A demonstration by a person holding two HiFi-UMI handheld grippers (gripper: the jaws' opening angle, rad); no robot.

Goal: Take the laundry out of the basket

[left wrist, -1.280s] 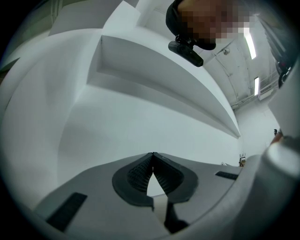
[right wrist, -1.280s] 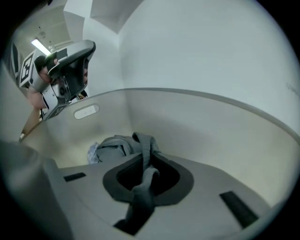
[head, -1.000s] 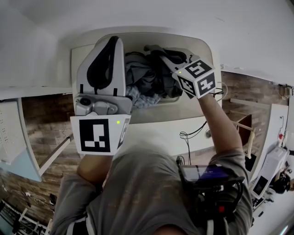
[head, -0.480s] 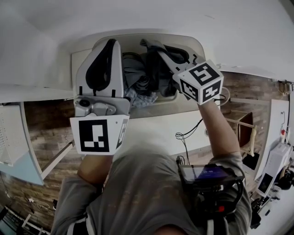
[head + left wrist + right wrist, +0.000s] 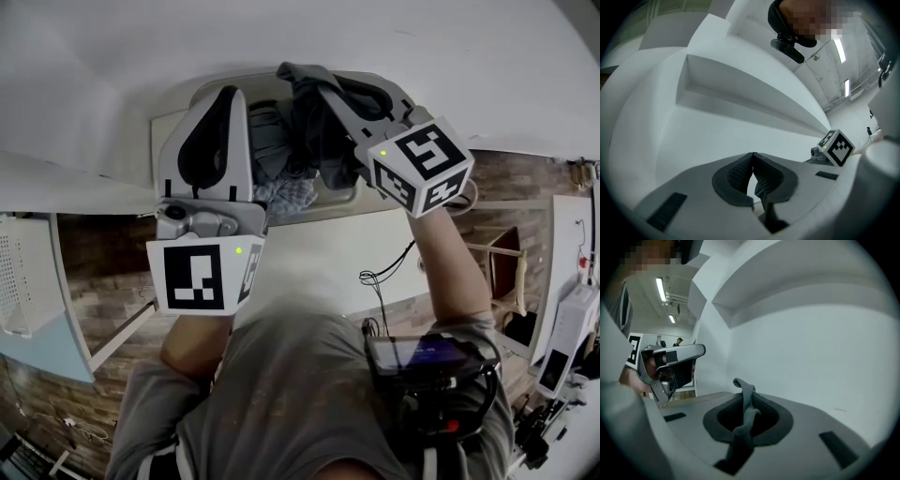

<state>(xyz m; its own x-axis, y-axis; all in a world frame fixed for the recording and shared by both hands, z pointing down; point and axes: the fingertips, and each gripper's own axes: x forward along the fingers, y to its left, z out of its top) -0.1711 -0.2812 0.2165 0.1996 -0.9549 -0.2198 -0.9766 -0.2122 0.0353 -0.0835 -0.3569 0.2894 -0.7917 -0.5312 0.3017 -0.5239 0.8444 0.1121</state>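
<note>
The basket (image 5: 323, 212) is set close against a white wall (image 5: 394, 37), so little room is left beyond its far rim. More open room is seen on the near side, where wood-patterned floor (image 5: 89, 281) shows to the left and right of the person. The two grippers are held over the basket, near each other but apart, with laundry showing between them.

The left part of the basket is covered by the left gripper (image 5: 230, 89) (image 5: 752, 154), whose jaws are seen pressed together at the tips with nothing between them. What remains inside is only partly made out: a heap of grey clothes (image 5: 272, 150) and a blue-and-white patterned cloth (image 5: 286, 192) near the front rim.

A dark grey garment (image 5: 309, 122) (image 5: 745, 413) is pinched in the almost closed jaws of the right gripper (image 5: 328, 94) (image 5: 745, 399), above the right half of the basket. Its long axis runs from the jaws down toward the heap, with a short end poking out past the jaw tips. Its lower end is lost among the other clothes, and whether it is clear of them cannot be told. The kind of garment cannot be made out.
</note>
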